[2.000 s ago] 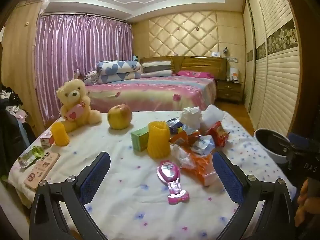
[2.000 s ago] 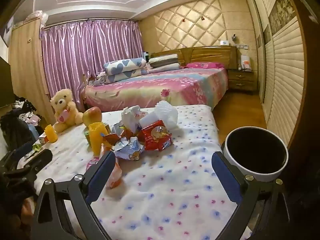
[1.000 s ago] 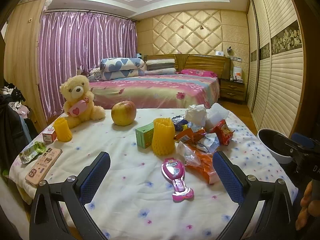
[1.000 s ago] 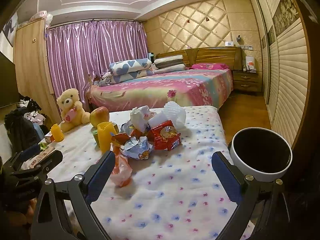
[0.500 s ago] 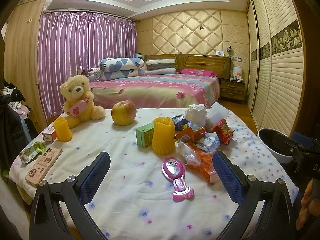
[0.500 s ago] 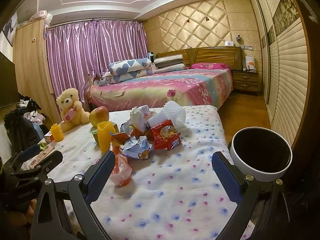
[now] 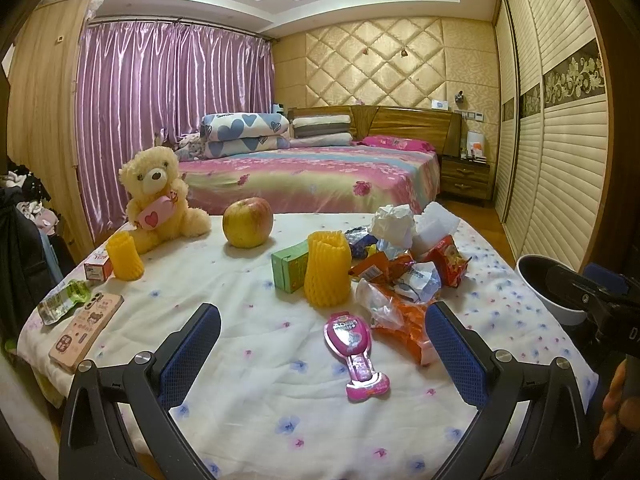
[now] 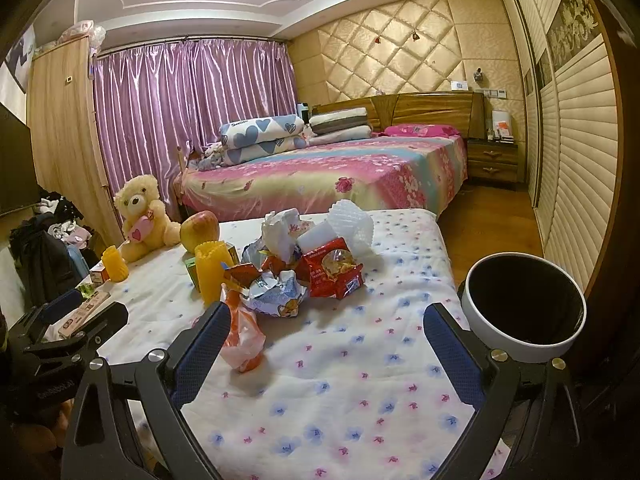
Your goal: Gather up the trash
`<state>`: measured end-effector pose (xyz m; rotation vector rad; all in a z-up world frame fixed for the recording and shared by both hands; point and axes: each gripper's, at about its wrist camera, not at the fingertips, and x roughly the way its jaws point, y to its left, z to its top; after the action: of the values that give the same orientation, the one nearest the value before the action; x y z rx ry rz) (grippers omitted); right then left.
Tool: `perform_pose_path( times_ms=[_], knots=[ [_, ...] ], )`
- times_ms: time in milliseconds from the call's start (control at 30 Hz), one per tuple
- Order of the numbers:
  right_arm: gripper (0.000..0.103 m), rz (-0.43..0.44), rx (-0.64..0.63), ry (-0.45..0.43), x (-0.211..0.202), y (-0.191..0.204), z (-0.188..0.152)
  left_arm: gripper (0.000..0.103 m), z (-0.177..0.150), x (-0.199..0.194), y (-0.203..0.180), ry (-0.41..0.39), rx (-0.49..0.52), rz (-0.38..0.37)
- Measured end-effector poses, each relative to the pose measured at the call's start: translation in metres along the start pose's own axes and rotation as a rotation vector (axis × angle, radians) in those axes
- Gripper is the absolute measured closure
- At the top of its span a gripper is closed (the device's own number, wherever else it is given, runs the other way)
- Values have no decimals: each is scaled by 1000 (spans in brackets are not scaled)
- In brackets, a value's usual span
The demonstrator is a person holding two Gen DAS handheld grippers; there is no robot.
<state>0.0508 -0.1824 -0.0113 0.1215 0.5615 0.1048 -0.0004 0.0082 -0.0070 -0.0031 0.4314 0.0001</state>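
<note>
A heap of trash lies on the flowered table: a red snack bag (image 8: 334,270), a crumpled silver-blue wrapper (image 8: 276,294), an orange plastic bag (image 8: 242,334), a white tissue wad (image 8: 282,228) and white foam netting (image 8: 352,224). The heap also shows in the left wrist view, with the orange bag (image 7: 400,320) nearest. A white bin with a black inside (image 8: 522,314) stands off the table's right edge. My left gripper (image 7: 322,354) is open and empty above the table's near side. My right gripper (image 8: 326,352) is open and empty, short of the heap.
On the table (image 7: 248,360) are a teddy bear (image 7: 158,196), an apple (image 7: 247,222), two yellow foam sleeves (image 7: 326,272), a green box (image 7: 288,270), a pink toy (image 7: 352,344), a phone (image 7: 86,334) and a plastic bottle (image 7: 64,300). A bed (image 7: 316,180) stands behind.
Both grippers drew back and rose slightly at first, and have held nearly still over the last half second. Nothing on the table has moved.
</note>
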Motion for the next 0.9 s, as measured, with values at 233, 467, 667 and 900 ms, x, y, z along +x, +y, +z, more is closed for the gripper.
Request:
perform_pose_path(
  times_ms=[233,467,667,900],
  knots=[
    [5,2,2,2,0,0,0,1,-1,2,1,5,-1,1],
    [5,5,-2,8,1,2,-1,1,-1,4,1,9,0,1],
    [5,14,3,21,5,3,-1,1,-1,8,3,19,-1,1],
    [5,35,21,50,11,2,-2,6,-3,26,17,78,-38,28]
  ],
)
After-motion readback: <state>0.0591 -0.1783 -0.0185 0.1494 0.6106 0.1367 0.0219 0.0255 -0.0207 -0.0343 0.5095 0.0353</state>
